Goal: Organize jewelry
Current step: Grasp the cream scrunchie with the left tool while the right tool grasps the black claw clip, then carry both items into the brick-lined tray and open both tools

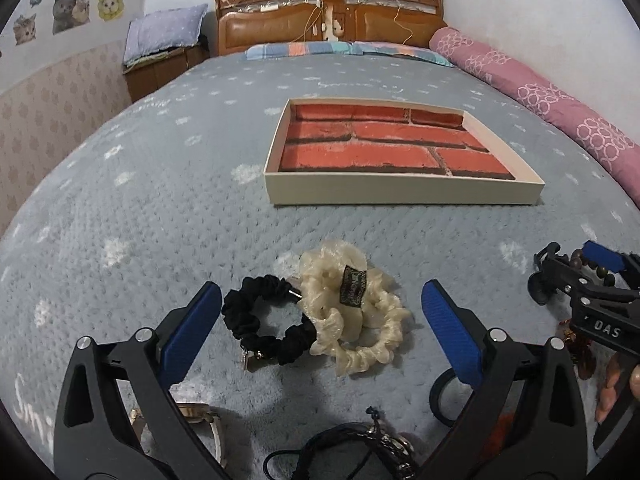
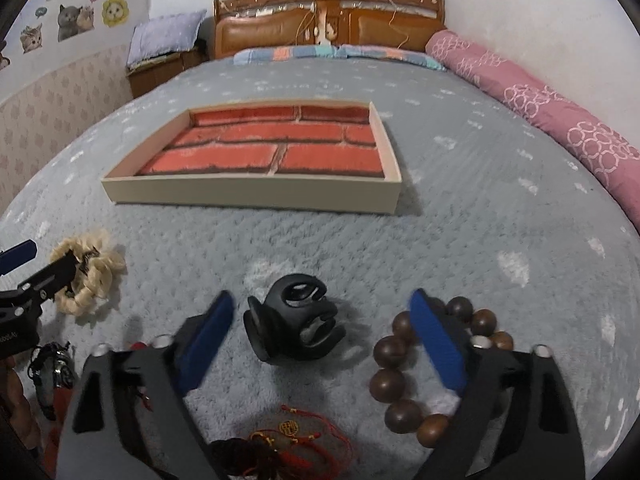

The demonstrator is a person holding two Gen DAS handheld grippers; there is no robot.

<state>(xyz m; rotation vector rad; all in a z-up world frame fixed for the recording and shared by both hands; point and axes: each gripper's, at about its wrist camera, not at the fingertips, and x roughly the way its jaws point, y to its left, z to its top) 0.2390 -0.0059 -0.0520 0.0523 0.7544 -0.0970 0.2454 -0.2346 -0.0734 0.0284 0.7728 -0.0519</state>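
Note:
A shallow cream tray (image 1: pixel 400 192) with a red brick-pattern floor lies on the grey bedspread; it also shows in the right wrist view (image 2: pixel 248 196). My left gripper (image 1: pixel 320 300) is open above a black scrunchie (image 1: pixel 260 324) and a cream scrunchie (image 1: pixel 352 304). My right gripper (image 2: pixel 320 308) is open around a black claw hair clip (image 2: pixel 292 326). A brown wooden bead bracelet (image 2: pixel 400 376) lies under its right finger. A red cord charm (image 2: pixel 296 436) lies near the bottom edge.
A watch (image 1: pixel 200 416) and a dark bracelet (image 1: pixel 372 444) lie close below the left gripper. A pink bolster (image 1: pixel 540 92) runs along the bed's right side. The wooden headboard (image 1: pixel 328 16) and pillows stand at the far end.

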